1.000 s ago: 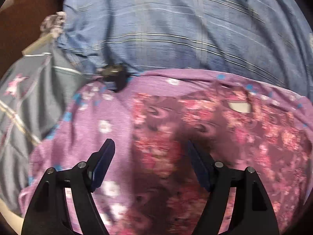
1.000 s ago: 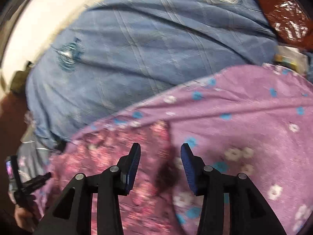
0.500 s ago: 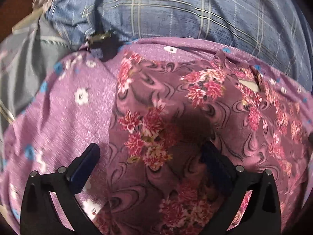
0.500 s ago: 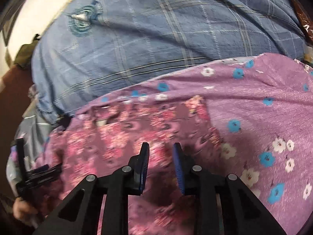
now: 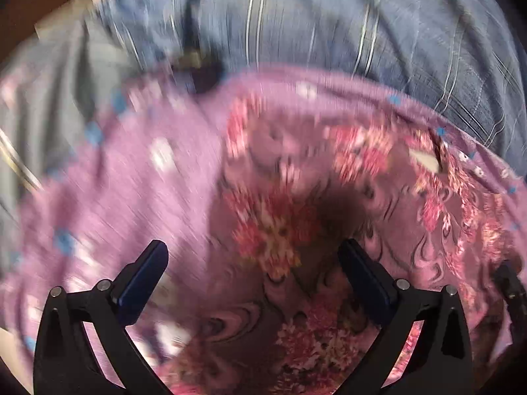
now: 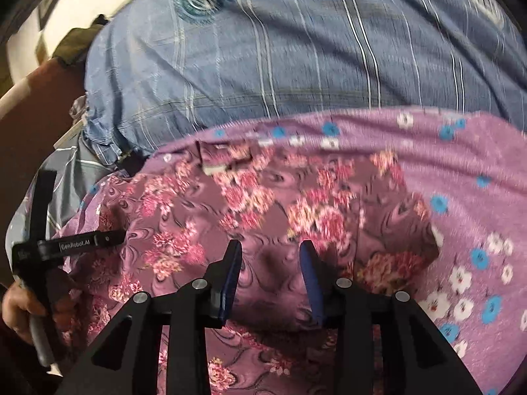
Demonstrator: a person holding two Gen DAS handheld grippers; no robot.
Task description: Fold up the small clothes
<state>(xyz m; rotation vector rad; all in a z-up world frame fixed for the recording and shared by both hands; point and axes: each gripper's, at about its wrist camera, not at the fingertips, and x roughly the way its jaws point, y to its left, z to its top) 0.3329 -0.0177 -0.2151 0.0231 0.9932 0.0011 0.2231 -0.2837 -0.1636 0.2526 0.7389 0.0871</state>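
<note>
- The left tongs (image 5: 253, 270) have spread since a second ago, from partly open to as wide as they go. Nothing sits between their pads; they hover over the floral garment (image 5: 296, 230).
- The right tongs (image 6: 270, 263) narrowed half a second ago and are now opening again, with only a small gap between the pads. The cloth lies under them, not pinched.
- The right tongs have also slid across the cloth: a second ago they stood over the garment's edge, now over its middle.
- So neither holds cloth; I judge a fold just laid or pressed, with the next grip still to come.
- The garment lies flat just below and ahead of both tongs, on the lilac sheet (image 6: 461, 171). The blue plaid cloth (image 6: 296, 59) lies beyond it.
- The left tongs show at the right view's left edge, with the hand (image 6: 19, 306) that holds them.
</note>
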